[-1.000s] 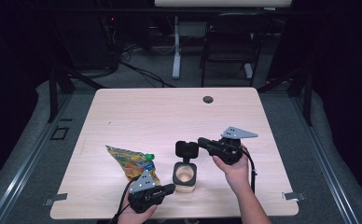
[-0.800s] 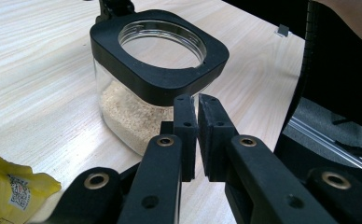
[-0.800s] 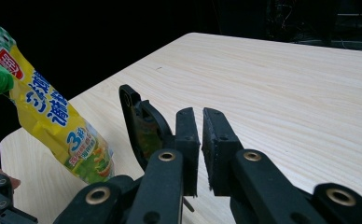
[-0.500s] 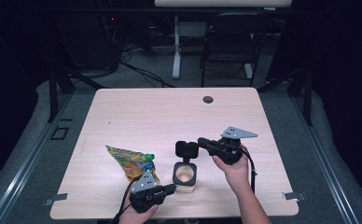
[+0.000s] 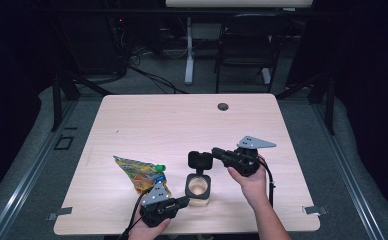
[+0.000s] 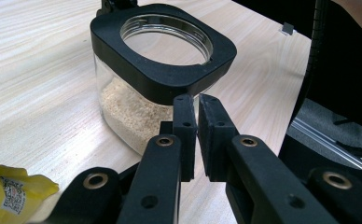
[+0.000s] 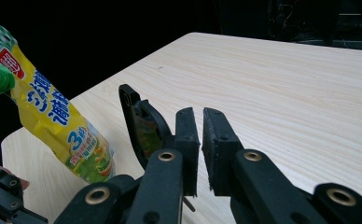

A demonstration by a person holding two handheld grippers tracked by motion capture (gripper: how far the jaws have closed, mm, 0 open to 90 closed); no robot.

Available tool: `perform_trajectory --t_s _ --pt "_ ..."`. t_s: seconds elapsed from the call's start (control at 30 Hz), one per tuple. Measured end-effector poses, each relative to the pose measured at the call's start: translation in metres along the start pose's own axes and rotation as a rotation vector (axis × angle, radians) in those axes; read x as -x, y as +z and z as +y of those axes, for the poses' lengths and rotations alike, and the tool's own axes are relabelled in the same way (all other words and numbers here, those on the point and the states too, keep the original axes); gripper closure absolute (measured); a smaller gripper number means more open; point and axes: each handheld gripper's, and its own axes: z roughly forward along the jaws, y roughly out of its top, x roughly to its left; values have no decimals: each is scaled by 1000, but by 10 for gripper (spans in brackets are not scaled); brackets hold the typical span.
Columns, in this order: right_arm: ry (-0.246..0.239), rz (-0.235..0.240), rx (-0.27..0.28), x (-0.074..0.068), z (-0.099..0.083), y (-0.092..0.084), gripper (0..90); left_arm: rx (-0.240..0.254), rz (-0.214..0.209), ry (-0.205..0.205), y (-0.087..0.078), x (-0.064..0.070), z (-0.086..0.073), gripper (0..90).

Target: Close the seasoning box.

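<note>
**A:** Quick, grippers?

**B:** My left gripper (image 6: 198, 100) is clenched with nothing between the jaws, its tips right at the front corner of the clear square jar with the black collar (image 6: 137, 107). My right gripper (image 7: 201, 114) has its jaws pinched nearly together, also with nothing between them. The jar's black flip lid (image 7: 137, 116) stands on edge just beside its left jaw. I can't tell whether they touch.

**A:** Where's the jar?

**B:** It's near the front edge of the pale wooden table (image 5: 182, 120), between my hands. It's open, with pale grainy stuff in the bottom. The yellow printed pouch with a green cap (image 5: 142, 175) lies just left of it.

**A:** Risks?

**B:** The lid looks hinged, so if I pull the right gripper away it could drop shut. If I nudge it too hard the other way, the jar tips toward me and the grains spill. The left gripper only braces the corner and doesn't grip, so the jar could slide or twist. And grabbing the pouch with either gripper leaves the jar or the lid unguarded.
</note>
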Motion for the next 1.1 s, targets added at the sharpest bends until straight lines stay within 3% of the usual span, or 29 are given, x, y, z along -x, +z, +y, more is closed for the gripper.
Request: perform_trajectory --t_s 1.1 --pt "-10 28 -2 -6 0 0 839 3 -2 7 -1 -1 1 852"
